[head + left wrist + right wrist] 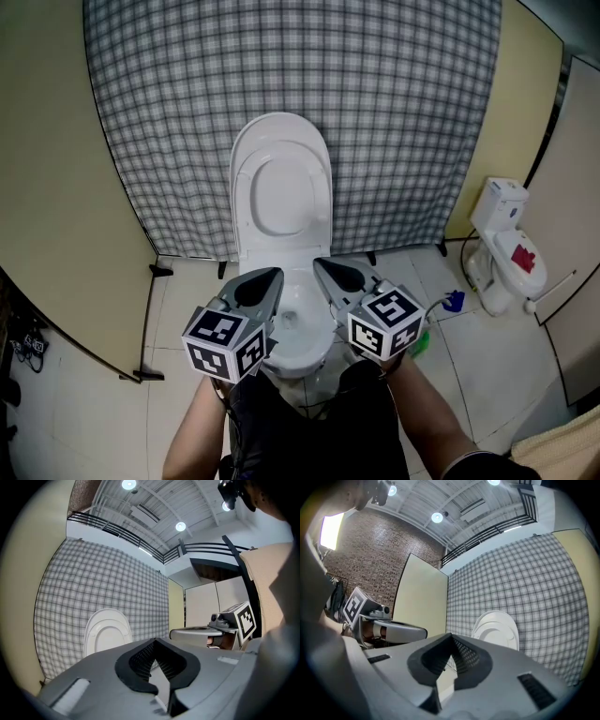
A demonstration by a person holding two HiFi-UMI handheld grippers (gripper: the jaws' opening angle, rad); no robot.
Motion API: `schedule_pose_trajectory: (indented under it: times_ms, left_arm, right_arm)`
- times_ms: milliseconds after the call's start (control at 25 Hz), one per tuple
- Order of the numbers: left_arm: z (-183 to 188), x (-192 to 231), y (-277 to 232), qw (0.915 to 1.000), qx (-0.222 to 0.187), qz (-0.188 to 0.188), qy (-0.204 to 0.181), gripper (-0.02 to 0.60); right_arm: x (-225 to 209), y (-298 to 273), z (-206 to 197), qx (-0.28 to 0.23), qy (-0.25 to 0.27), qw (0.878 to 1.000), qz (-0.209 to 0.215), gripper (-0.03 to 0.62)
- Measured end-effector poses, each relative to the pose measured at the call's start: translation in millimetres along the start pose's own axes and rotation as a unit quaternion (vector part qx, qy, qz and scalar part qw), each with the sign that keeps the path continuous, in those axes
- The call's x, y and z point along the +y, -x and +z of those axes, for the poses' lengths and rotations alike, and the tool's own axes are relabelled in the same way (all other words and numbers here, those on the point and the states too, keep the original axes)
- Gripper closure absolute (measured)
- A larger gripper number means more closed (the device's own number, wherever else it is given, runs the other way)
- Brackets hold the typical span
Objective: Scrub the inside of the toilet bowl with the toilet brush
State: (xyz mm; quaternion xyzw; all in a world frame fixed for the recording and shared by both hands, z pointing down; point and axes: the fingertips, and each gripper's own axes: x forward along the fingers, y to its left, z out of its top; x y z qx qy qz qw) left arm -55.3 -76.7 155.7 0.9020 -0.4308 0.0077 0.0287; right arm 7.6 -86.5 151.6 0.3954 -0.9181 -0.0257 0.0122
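A white toilet stands against a checked curtain, its lid raised and its bowl open just below my two grippers. My left gripper hovers over the bowl's left rim, jaws shut and empty. My right gripper hovers over the right rim, likewise shut on nothing. In the left gripper view the closed tips point level toward the lid. The right gripper view shows the same: closed tips and the lid. I cannot make out a toilet brush for certain.
A second white toilet with a red mark stands at the right behind a partition. A blue object and a green object lie on the tiled floor right of the bowl. Beige stall walls close in on both sides.
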Motion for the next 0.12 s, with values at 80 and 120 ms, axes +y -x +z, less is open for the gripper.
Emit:
schedule_pose_trajectory:
  times_ms: [80, 120]
  left_arm:
    - [0.5, 0.1, -0.7, 1.0000, 0.001, 0.000, 0.001, 0.572]
    - [0.7, 0.2, -1.1, 1.0000, 0.001, -0.001, 0.001, 0.571]
  right_arm:
    - [-0.6, -0.4, 0.6, 0.001, 0.000, 1.000, 0.000, 0.583]
    - [-0.9, -0.5, 0.8, 0.001, 0.000, 1.000, 0.000, 0.583]
